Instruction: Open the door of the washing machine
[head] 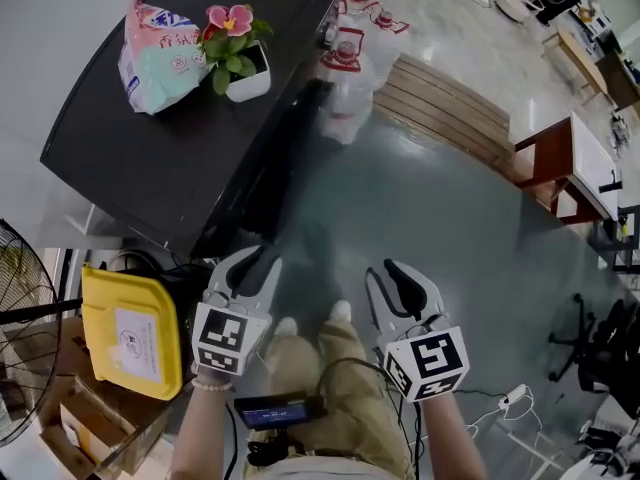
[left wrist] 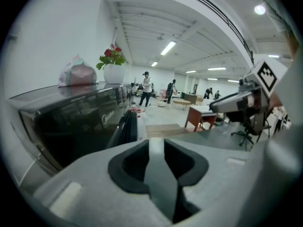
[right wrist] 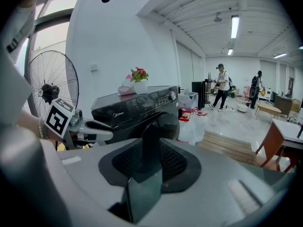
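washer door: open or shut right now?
Open. In the left gripper view the door sticks out edge-on from the front of the washing machine; the head view shows it swung out too.

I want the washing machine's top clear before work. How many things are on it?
2. A plastic packet lies on the washing machine top, at the head view's upper left; a potted flower stands just right of it. Nothing seems hidden.

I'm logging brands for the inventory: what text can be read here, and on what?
"Midea": front of the washing machine.
Print on the bag atop it: Chinese characters, too blurred to read.
Label on the yellow box: too small to read.
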